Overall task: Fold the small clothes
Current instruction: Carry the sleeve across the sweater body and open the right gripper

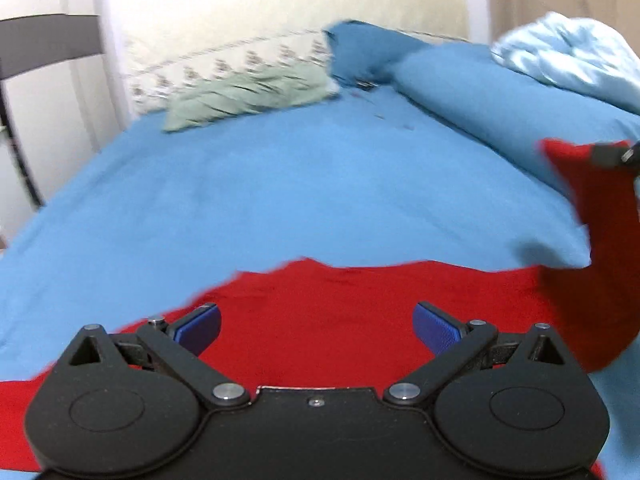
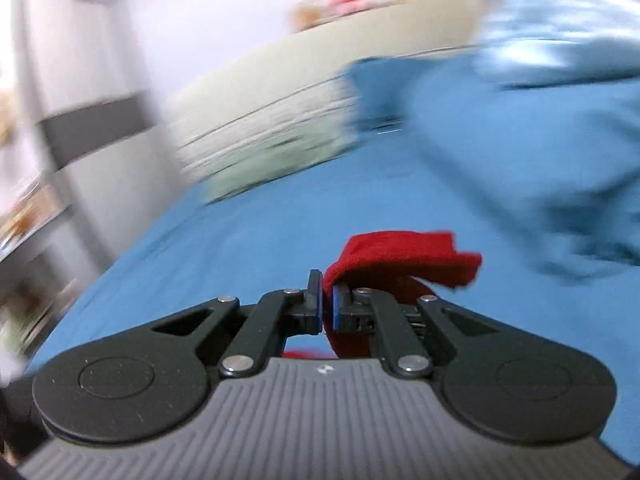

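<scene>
A red garment (image 1: pixel 320 320) lies spread on the blue bed sheet (image 1: pixel 280 184) right under my left gripper (image 1: pixel 318 326), which is open and empty with its blue pads wide apart above the cloth. At the right edge of the left wrist view, one corner of the garment (image 1: pixel 592 208) is lifted off the bed by my right gripper (image 1: pixel 616 156). In the right wrist view my right gripper (image 2: pixel 328 300) is shut on a fold of the red garment (image 2: pixel 404 256), which bunches over its fingertips. That view is blurred by motion.
A green patterned pillow (image 1: pixel 256 92) and a blue pillow (image 1: pixel 368 56) lie at the head of the bed, against a beige headboard (image 1: pixel 360 4) with plush toys on top. A blue duvet roll (image 1: pixel 500 92) and pale blue blanket (image 1: pixel 568 52) lie along the right. A shelf (image 2: pixel 60 132) stands left.
</scene>
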Tool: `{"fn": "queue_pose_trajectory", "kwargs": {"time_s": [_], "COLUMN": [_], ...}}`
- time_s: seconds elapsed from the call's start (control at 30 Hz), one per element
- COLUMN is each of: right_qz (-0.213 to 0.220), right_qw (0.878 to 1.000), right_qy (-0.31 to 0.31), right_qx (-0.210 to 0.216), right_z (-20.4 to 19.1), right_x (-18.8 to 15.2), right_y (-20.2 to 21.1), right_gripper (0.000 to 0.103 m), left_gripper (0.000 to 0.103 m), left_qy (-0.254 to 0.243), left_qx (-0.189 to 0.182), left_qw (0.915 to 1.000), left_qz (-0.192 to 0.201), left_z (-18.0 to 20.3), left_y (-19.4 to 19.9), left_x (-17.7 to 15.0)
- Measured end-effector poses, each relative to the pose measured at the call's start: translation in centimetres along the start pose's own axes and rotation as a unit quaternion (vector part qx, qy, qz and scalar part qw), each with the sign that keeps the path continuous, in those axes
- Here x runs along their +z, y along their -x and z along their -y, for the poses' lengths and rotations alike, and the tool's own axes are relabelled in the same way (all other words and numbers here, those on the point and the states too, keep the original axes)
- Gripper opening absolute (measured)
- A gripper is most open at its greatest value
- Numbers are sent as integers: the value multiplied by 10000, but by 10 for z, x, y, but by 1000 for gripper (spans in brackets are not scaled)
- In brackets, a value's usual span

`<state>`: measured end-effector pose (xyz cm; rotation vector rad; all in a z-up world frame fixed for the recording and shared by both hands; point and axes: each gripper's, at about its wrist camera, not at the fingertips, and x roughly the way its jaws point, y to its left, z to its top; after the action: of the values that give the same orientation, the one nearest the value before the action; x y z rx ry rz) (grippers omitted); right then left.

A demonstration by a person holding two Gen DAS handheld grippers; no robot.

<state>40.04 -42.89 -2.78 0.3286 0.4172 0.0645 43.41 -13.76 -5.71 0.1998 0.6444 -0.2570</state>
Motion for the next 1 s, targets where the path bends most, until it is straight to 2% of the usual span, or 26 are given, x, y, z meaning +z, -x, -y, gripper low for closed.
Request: {"fn": "queue_pose_trajectory", "kwargs": {"time_s": [0.07, 0.17, 0.23, 0.3, 0.33, 0.4, 0.47, 0.5, 0.53, 0.6, 0.7, 0.83, 0.87, 0.97, 1.0], "right_qz": [-375, -1047, -1433, -1580, -1559, -1473, -1460, -1392, -1338, -1360, -1439, -1461, -1495, -1550, -1545], "right_qw": [9978, 9903, 9841, 9813, 9810, 9799, 9762, 9747, 9727, 9671, 9652, 9725, 9749, 9786, 9796], "right_qy": [412, 687, 822, 873, 946, 1188, 1468, 1624, 1775, 2060, 2155, 1809, 1650, 1349, 1284], "right_qx": [371, 603, 647, 666, 656, 629, 647, 652, 665, 610, 347, 89, 33, -60, -85], "right_z": [-44, -80, -90, -92, -95, -96, -96, -96, -96, -87, -67, -27, -14, 9, 16], "right_x": [-29, -88, -124, -144, -150, -151, -148, -147, -147, -144, -141, -135, -134, -131, -130], "right_y": [-30, -73, -92, -100, -100, -96, -85, -77, -68, -52, -32, -7, -2, 5, 7], "right_gripper": [20, 20, 20, 21, 23, 36, 79, 85, 89, 89, 89, 89, 89, 89, 89], "left_gripper": [103, 103, 103, 103, 103, 103, 103, 103, 103, 103, 103, 102, 99, 73, 59], "left_qy": [99, 317, 439, 424, 387, 318, 266, 233, 182, -16, -653, -1686, -1850, -2256, -2286], "left_qx": [139, 253, 213, 162, 147, 71, -96, -188, -283, -475, -625, -817, -886, -821, -826], "left_qw": [9999, 9989, 9979, 9977, 9978, 9982, 9987, 9988, 9988, 9983, 9954, 9817, 9781, 9694, 9684], "left_qz": [-5, -217, -427, -512, -519, -507, -429, -397, -365, -336, -322, -340, -367, -514, -559], "left_z": [-24, -52, -65, -70, -72, -71, -68, -62, -54, -37, -2, 53, 62, 84, 87], "left_y": [2, -3, -9, -14, -15, -15, -10, -10, -8, -10, -16, -30, -33, -51, -56], "left_x": [-5, -21, -34, -42, -44, -44, -43, -39, -37, -35, -34, -46, -50, -58, -60]}}
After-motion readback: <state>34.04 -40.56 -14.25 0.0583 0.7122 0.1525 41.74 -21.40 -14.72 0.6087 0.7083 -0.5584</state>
